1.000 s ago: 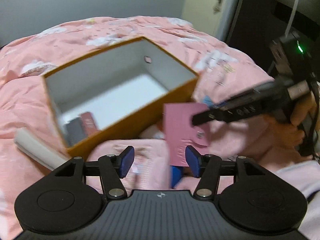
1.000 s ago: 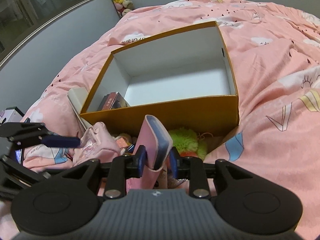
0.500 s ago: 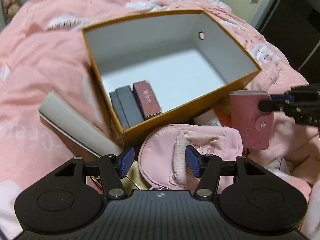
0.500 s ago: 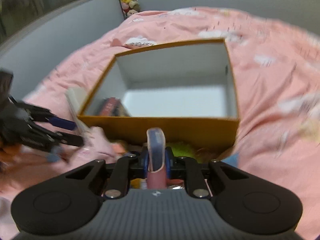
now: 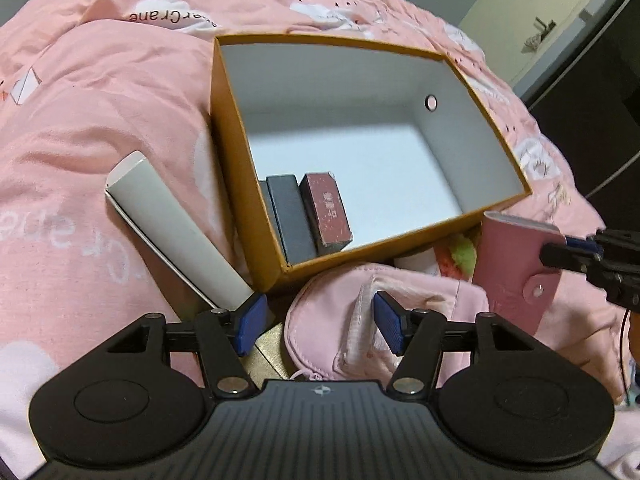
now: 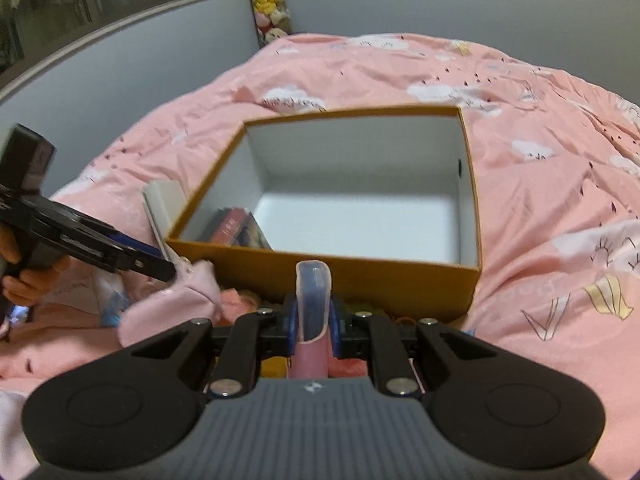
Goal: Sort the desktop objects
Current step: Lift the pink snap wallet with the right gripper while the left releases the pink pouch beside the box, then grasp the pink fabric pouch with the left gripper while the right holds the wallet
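Note:
An open orange box [image 5: 256,184] with a white inside lies on the pink quilt; it also shows in the right wrist view [image 6: 384,276]. Inside its near corner lie a dark grey case [image 5: 290,216] and a maroon box [image 5: 326,210]. My right gripper [image 6: 314,320] is shut on a pink card wallet [image 6: 313,300], held upright just before the box's near wall; the wallet shows at the right of the left wrist view [image 5: 516,264]. My left gripper [image 5: 320,322] is open over a pink pouch [image 5: 340,320] in front of the box.
A long white box [image 5: 172,232] lies on the quilt left of the orange box. A gold item [image 5: 272,354] shows under my left gripper. Small green and red items [image 5: 456,248] lie between the pouch and the box. A window, soft toys and a door stand beyond the bed.
My right gripper has lifted the pink wallet up and toward the box's near wall. My left gripper has swung left and dropped over the pink pouch, staying open.

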`<state>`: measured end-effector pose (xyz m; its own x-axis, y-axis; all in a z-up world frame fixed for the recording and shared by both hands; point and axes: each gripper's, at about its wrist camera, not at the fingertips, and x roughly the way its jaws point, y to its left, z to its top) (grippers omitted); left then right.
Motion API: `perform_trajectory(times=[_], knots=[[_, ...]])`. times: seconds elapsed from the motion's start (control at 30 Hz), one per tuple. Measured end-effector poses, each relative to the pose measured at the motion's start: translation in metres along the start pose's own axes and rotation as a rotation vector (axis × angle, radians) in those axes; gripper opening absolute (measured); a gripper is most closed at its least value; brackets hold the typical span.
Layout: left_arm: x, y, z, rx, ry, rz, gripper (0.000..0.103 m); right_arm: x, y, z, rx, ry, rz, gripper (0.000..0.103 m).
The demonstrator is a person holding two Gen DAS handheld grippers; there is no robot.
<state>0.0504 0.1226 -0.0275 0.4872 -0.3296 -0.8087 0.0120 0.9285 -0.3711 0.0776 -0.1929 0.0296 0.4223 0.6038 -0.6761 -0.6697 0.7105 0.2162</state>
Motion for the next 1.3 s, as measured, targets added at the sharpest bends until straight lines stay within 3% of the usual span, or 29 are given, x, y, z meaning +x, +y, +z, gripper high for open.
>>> perform_trajectory(times=[0.23, 0.4, 1.03, 1.1, 1.17, 1.3], knots=[[-0.009, 0.002, 0.002, -0.006, -0.037, 0.009, 0.069, 0.001, 0.010, 0.002, -0.039, -0.002, -0.011, 0.016], [0.008, 0.002, 0.000, 0.001, 0.009, 0.062, 0.067, 0.000, 0.013, 0.003, -0.038, -0.009, 0.017, 0.017], [0.043, 0.007, -0.005, -0.073, 0.071, 0.020, 0.071, -0.004, 0.027, 0.008, -0.060, -0.034, 0.097, 0.017], [0.044, 0.008, -0.006, -0.091, 0.075, 0.001, 0.065, 0.003, 0.028, 0.007, -0.061, -0.016, 0.096, 0.017], [0.042, 0.007, -0.007, -0.103, 0.071, -0.032, 0.043, 0.012, 0.029, 0.003, -0.056, 0.014, 0.090, 0.017], [0.034, -0.004, -0.010, -0.083, 0.049, -0.014, 0.041, 0.017, 0.033, -0.003, -0.075, 0.019, 0.086, 0.017]])
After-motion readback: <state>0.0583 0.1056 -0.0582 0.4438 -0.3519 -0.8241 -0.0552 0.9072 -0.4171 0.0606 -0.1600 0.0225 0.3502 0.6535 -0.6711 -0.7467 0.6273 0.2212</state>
